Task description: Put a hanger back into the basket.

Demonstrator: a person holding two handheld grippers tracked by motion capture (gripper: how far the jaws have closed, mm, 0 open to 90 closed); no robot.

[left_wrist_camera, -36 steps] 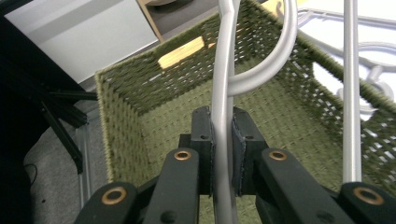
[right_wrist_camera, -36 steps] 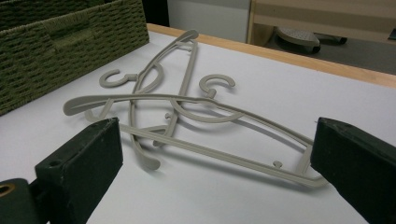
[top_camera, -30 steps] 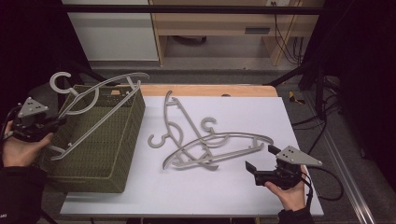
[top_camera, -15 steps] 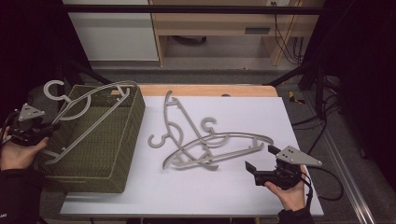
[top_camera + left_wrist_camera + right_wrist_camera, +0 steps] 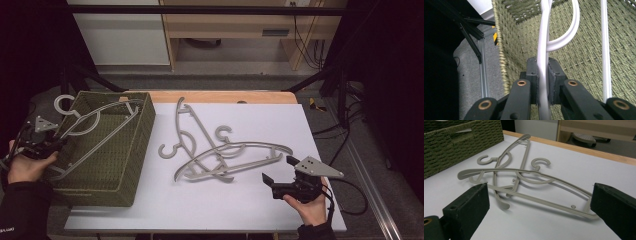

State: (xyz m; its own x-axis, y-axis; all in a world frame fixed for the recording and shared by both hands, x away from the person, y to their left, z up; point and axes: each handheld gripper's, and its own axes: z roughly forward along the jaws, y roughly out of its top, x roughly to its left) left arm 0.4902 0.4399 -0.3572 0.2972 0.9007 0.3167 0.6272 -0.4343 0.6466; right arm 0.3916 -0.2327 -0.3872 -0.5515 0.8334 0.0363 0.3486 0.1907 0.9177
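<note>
The step in hand appears to be stowing a hanger [image 5: 95, 127] in the basket [image 5: 142, 150]. The left gripper [image 5: 42, 142], at 9 o'clock on the table, has its jaws pressed onto one arm of the hanger, which slants across the basket with its hook [image 5: 64, 104] projecting past the far-left rim. The right gripper [image 5: 280, 187], at 5 o'clock, is spread wide and holds nothing. It faces the tangled hangers [image 5: 225, 157] lying on the white table [image 5: 320, 125] at center. Next move, by judgement: lower the held hanger fully inside the basket, then release. The right gripper then needs a clean pinch on a single hanger arm.
</note>
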